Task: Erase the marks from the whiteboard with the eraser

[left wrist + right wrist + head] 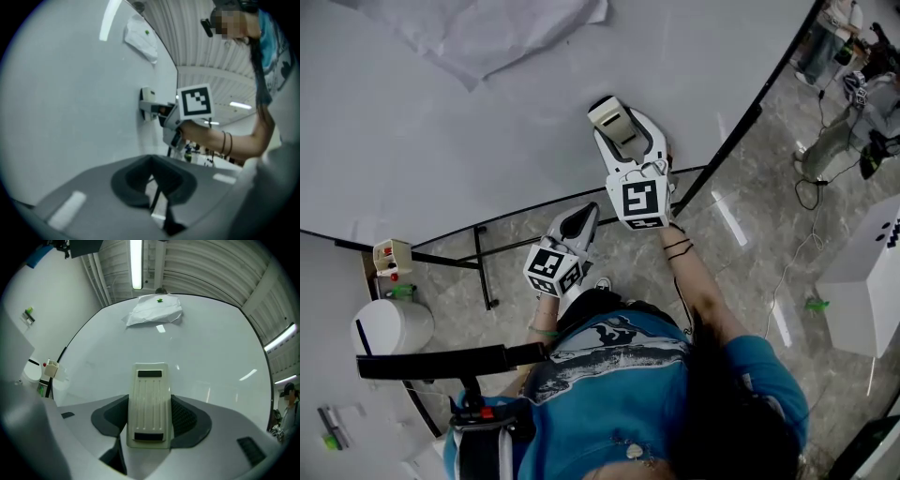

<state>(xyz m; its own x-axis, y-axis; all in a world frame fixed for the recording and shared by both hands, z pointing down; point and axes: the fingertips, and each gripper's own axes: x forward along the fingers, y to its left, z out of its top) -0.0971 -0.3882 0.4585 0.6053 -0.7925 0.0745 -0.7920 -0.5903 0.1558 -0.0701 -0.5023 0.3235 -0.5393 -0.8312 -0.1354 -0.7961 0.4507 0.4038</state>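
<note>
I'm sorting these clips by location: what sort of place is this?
Probably an indoor lab or office-style workroom: a large whiteboard, a polished tiled floor with loose cables across it, and a tube light under a ribbed ceiling.

A small green dot (160, 300) is seen on a crumpled white paper sheet (152, 311). A white cylindrical bin (391, 325) is set beside a small cream-and-red box (391, 256) on the grey marbled floor (759, 169).
</note>
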